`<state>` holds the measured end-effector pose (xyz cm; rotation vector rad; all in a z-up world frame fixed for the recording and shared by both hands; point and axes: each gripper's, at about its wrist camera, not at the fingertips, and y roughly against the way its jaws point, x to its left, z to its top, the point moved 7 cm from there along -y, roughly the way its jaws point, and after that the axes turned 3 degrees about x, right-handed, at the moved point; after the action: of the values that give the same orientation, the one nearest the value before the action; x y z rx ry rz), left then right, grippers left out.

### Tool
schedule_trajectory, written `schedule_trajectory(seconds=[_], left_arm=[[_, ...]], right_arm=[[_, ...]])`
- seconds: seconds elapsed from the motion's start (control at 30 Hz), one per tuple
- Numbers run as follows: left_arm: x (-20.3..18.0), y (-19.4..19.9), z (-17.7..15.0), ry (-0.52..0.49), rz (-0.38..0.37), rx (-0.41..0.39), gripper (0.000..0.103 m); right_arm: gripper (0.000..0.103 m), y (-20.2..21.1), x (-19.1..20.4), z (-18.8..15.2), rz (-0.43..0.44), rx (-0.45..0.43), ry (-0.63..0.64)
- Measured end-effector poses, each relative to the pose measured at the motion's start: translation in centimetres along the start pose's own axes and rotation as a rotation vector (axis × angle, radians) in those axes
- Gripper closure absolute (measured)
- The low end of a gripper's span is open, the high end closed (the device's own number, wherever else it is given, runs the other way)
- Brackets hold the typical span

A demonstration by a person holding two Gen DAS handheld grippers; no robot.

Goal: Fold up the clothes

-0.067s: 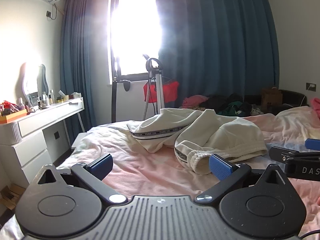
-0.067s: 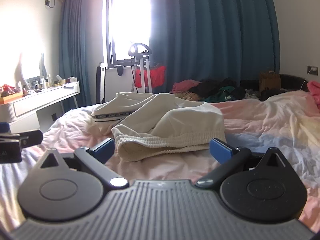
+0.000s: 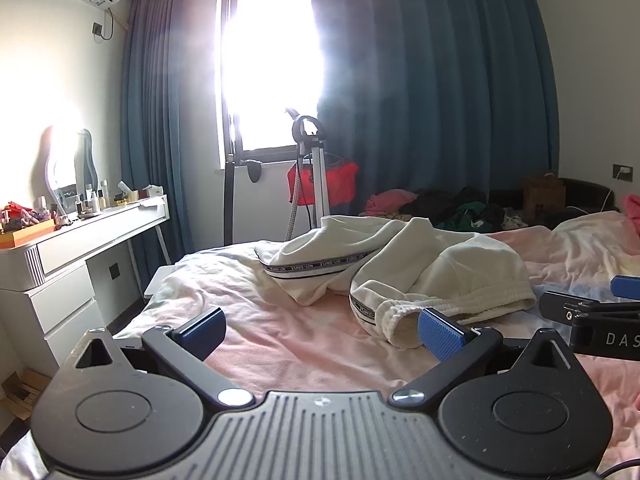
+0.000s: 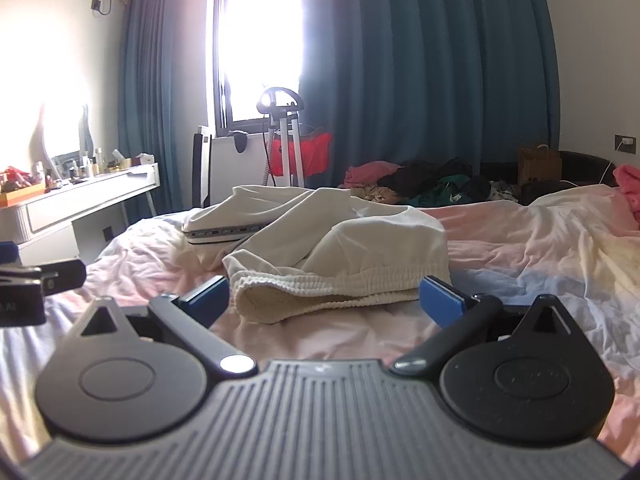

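On the pink bed (image 4: 520,248), cream trousers (image 4: 360,248) lie crumpled. Both grippers, left (image 3: 320,332) and right (image 4: 324,300), are spread wide, nothing held. The elastic waistband (image 4: 360,286) is probably best pinched at its two ends, then drawn flat.

You have open pink bedsheet (image 3: 304,344) between both sets of wide-spread jaws and the crumpled cream sweatpants with ribbed waistband (image 4: 360,256), so nothing blocks a straight approach to the garment. To your left, the white drawer dresser cluttered with bottles (image 3: 80,248) stands beside the bed edge. Past the sweatpants, the white-legged garment steamer stand (image 3: 316,176) and the heap of dark and pink clothes (image 4: 420,184) close off the far side. Your right gripper (image 3: 592,316) reaches in at the left gripper's (image 3: 320,332) right, near it.
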<state>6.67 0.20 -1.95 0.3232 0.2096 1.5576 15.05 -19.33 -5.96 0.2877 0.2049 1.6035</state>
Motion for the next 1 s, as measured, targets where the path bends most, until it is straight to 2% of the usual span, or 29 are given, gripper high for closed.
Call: schedule_trajectory(seconds=[0.2, 0.27, 0.3, 0.7, 1.0], left_arm=[[0.6, 0.7, 0.4, -0.014, 0.014, -0.015, 0.000], [-0.2, 1.3, -0.1, -0.041, 0.017, -0.028, 0.000], [-0.2, 1.2, -0.1, -0.039, 0.015, -0.022, 0.000], [-0.5, 1.0, 0.0, -0.046, 0.020, -0.016, 0.000], [-1.4, 1.6, -0.3, -0.096, 0.025, -0.054, 0.000]], right_arm=[[0.000, 0.0, 0.0, 0.1, -0.001, -0.011, -0.010], [0.000, 0.1, -0.3, 0.0, 0.001, -0.016, -0.016], [0.000, 0.2, 0.3, 0.2, -0.009, -0.012, 0.010], [0.000, 0.2, -0.2, -0.1, -0.007, -0.012, -0.009], [0.000, 0.2, 0.2, -0.2, 0.019, 0.001, -0.012]])
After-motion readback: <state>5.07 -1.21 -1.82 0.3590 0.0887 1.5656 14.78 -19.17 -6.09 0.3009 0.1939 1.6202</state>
